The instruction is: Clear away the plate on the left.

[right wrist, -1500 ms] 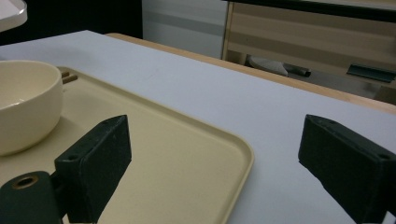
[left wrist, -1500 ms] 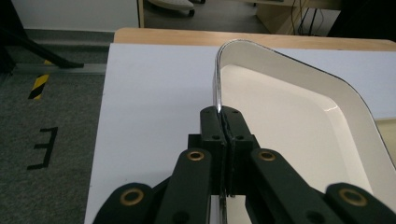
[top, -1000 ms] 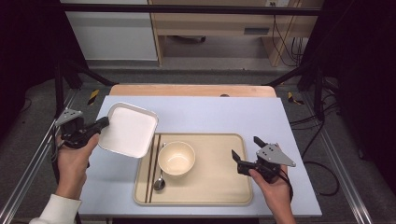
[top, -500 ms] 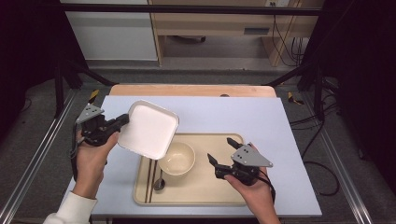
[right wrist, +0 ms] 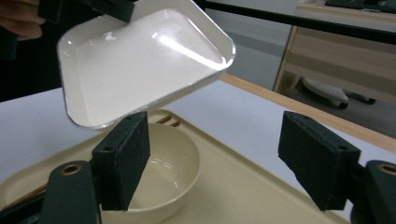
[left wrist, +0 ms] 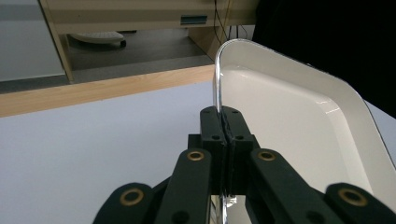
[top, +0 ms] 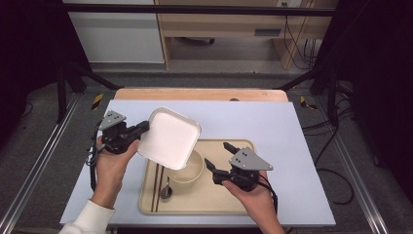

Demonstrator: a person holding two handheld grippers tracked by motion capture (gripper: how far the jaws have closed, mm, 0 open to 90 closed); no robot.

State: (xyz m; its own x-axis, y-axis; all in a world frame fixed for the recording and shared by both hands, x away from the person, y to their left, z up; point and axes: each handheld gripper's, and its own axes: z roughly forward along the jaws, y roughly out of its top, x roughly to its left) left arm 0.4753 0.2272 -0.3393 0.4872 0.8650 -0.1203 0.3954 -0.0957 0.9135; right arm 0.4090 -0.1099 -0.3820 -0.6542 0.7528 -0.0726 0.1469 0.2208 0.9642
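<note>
On the bench (top: 272,122) sits the tan tray (top: 243,202), and since a second ago I have carried the white square dish (top: 169,137) from the bench's left side to above the tray's near-left part, tilted over the cream bowl (top: 187,170). My right gripper (top: 218,157) has come in from the tray's right edge toward the bowl. Bare bench lies open beyond the tray and to its right. My left gripper (top: 142,129) is clamped on the dish's left rim. My right gripper's jaws stand apart, having just been closing, nothing between them; the bowl lies just ahead, the spoon (top: 166,190) beside it.
</note>
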